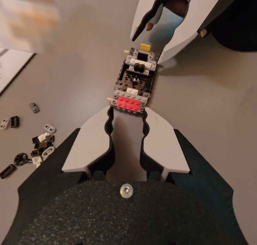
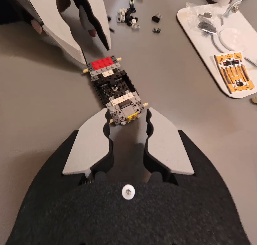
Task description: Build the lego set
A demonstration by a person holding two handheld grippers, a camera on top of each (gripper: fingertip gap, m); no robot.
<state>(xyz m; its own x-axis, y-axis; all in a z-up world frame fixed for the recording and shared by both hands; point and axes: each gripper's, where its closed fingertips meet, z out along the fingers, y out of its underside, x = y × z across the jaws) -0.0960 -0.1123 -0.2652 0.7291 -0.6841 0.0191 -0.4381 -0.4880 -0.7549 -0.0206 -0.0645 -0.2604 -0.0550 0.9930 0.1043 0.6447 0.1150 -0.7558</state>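
lego car chassis flat on grey tabletop, lying between your two claws. left claw released, straddling red-plate end; right claw released, at yellow-tile end. chassis likely light, rigid, but pieces pop off; grip long black side walls, avoid tan axle pins. white tray holds clear bag of parts, sticker sheet. loose bricks lie bare on tabletop.

A white board (rounded corners) lies on the grey table.

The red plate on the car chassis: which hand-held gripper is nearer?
Left. The left hand-held gripper sits right at the red plate; the right hand-held gripper is at the opposite, yellow-piece end.
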